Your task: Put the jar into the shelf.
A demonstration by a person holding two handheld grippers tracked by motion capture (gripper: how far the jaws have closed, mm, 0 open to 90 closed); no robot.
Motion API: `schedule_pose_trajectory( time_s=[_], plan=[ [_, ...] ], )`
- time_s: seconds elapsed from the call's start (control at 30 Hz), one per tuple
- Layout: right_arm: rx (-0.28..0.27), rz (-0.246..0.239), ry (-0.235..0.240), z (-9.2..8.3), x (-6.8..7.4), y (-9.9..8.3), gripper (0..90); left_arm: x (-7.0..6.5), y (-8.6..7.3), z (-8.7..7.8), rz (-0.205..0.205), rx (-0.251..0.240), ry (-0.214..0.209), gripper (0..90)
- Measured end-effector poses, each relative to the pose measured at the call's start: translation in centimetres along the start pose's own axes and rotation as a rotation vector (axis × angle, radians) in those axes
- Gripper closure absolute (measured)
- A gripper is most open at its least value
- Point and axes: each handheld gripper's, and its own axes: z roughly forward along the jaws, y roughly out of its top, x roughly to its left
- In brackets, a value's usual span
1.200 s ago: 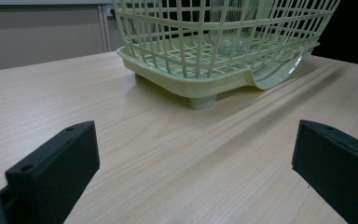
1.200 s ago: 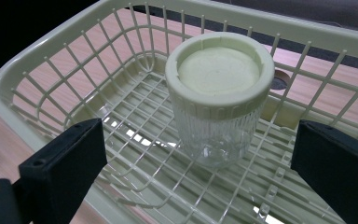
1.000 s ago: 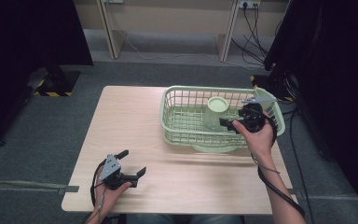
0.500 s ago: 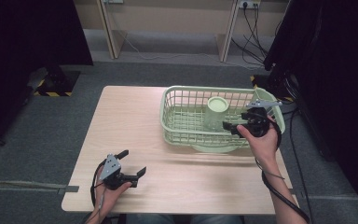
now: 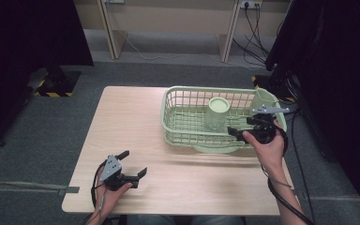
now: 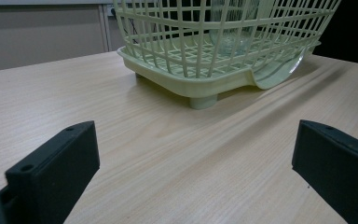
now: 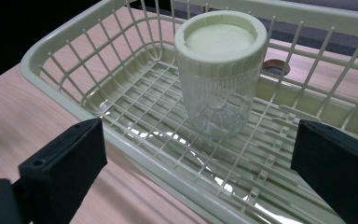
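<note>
Light wood tabletop (image 5: 136, 122) on grey carpet floor (image 5: 37, 140), black curtains (image 5: 23, 42) at both sides, pale desk legs (image 5: 110, 28) beyond, wall sockets (image 5: 247, 4) with black cables (image 5: 251, 33) hanging, yellow-black hazard tape (image 5: 51, 93) at left, even overhead light.

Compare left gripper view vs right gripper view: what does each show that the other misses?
Left gripper view: the pale green plastic basket's underside, its stubby foot on the light wooden table, and a curved lip of the drip tray below. Right gripper view: looks down into the basket at the clear ribbed glass jar with a pale green lid, standing upright on the grid floor. Both: the basket's lattice wall, the table, and each hand-held gripper's own black jaws spread wide with nothing between them.
</note>
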Motion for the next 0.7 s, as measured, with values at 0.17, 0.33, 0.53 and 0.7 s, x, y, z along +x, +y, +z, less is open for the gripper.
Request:
schedule_pose_trajectory(
  time_s=[0.17,0.33,0.53,0.7],
  plan=[
    [-0.009,0.004,0.003,-0.5,0.0,-0.5,3.4,0.0,0.0,0.0,-0.001,0.0,0.0,0.3],
    [-0.012,0.007,0.003,-0.9,-0.2,-1.0,3.4,0.0,0.0,0.0,0.001,0.0,0.001,0.3],
    [-0.015,0.01,0.002,-1.3,-0.4,-1.5,3.4,0.0,0.0,0.0,0.001,0.001,0.002,0.3],
    [-0.02,0.019,0.001,-1.8,-0.5,-1.9,3.3,0.0,0.0,0.0,0.001,0.001,0.002,0.3]
  ],
)
